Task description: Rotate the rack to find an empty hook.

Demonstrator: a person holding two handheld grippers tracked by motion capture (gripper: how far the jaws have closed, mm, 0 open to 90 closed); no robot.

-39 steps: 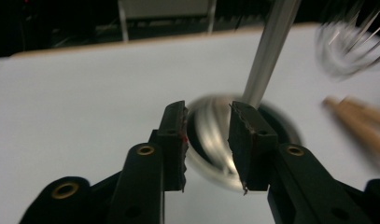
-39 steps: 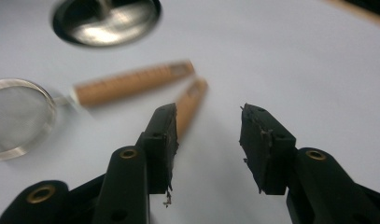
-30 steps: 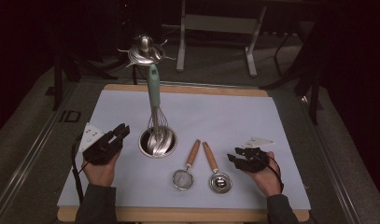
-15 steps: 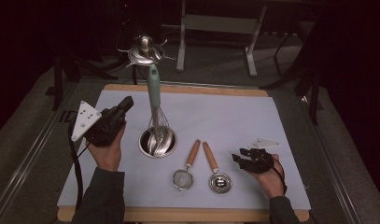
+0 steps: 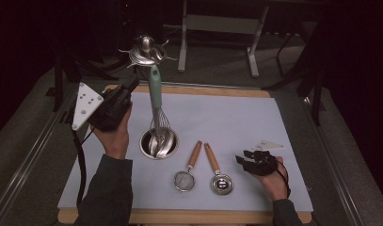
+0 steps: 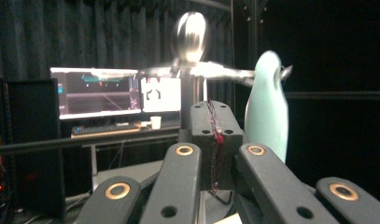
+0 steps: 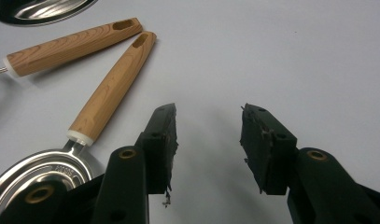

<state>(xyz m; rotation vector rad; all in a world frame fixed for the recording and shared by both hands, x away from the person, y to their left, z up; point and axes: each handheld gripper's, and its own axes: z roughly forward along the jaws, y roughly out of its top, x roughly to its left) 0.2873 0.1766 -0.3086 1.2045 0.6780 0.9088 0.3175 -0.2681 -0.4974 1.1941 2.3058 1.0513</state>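
The left claw (image 5: 128, 89), clenched on nothing, hovers just beside the mint handle of the whisk (image 5: 155, 96), which hangs from the steel rack (image 5: 145, 52) with its wires down in the steel cup (image 5: 159, 143); a careless swing could knock the whisk off its hook (and tip the cup). The right claw (image 5: 243, 160) rests released on the counter (image 5: 236, 117) near the two wooden-handled strainers (image 5: 203, 169). Against the earlier frames, the left hand is higher and closer to the handle, its jaws having just closed empty.
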